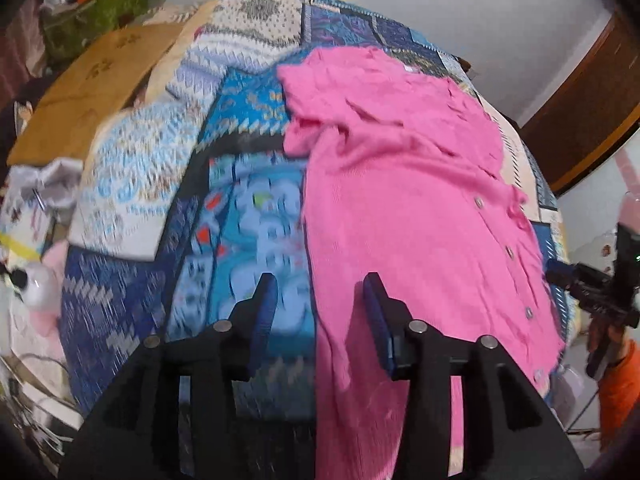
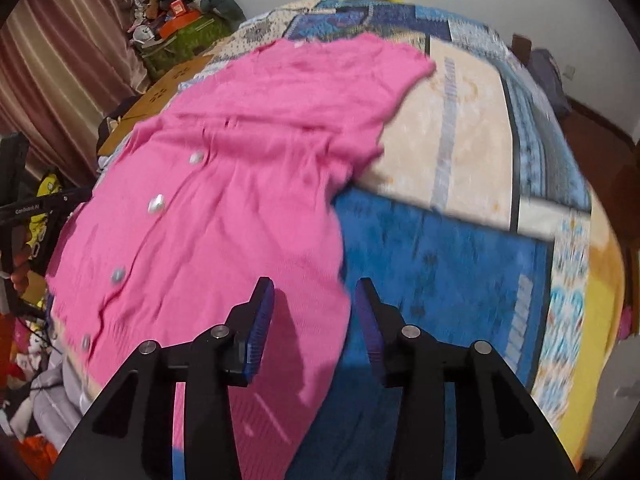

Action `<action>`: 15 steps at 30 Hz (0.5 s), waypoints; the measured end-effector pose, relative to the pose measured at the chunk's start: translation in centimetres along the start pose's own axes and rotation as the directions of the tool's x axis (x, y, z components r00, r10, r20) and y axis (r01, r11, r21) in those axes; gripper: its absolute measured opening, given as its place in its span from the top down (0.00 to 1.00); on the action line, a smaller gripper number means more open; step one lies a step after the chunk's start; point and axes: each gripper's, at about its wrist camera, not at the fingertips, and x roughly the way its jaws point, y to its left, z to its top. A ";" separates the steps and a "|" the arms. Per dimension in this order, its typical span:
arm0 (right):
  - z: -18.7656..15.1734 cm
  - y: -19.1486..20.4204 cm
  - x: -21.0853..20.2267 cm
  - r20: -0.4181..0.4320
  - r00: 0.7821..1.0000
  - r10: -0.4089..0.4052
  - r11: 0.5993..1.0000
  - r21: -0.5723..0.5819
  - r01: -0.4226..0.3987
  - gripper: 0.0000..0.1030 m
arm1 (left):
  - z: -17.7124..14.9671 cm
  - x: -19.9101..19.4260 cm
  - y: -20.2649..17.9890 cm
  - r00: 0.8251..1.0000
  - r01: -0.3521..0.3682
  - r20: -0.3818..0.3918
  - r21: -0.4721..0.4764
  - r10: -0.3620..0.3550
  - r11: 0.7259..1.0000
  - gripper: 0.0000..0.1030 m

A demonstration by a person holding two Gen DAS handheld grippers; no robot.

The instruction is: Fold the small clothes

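Both grippers, left (image 1: 320, 312) and right (image 2: 314, 316), hang open and empty over the near side edges of the pink cardigan (image 1: 400, 200), which lies buttons-up on the quilt (image 2: 460, 260). I'd pinch both hem corners evenly, then fold toward the collar.

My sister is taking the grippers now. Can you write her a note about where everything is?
Left gripper: open, holding nothing, above the cardigan's left edge.
Right gripper: open, holding nothing, above the cardigan's right edge.
Pink cardigan: spread out on the patchwork bedspread, front up, buttons showing, rumpled near the far sleeves.
Done: cardigan laid out on the bed.
Left: no fold is visible yet, so fold the sleeves and sides in, then fold it up.
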 end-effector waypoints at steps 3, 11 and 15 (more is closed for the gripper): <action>-1.5 0.0 0.1 -0.021 0.999 0.024 0.999 0.026 -0.023 0.63 | -1.5 -0.7 -0.1 1.000 0.001 0.009 0.018 -0.001 1.000 0.57; -2.3 1.2 0.2 0.000 0.994 0.111 0.993 0.028 -0.111 0.91 | -3.7 -1.6 -1.8 0.999 -0.026 0.044 0.098 0.022 0.995 0.97; -1.5 2.1 -0.2 0.021 0.994 0.105 0.994 -0.013 -0.105 0.95 | -3.3 -2.7 -2.8 0.996 -0.046 0.076 0.122 0.036 0.991 0.97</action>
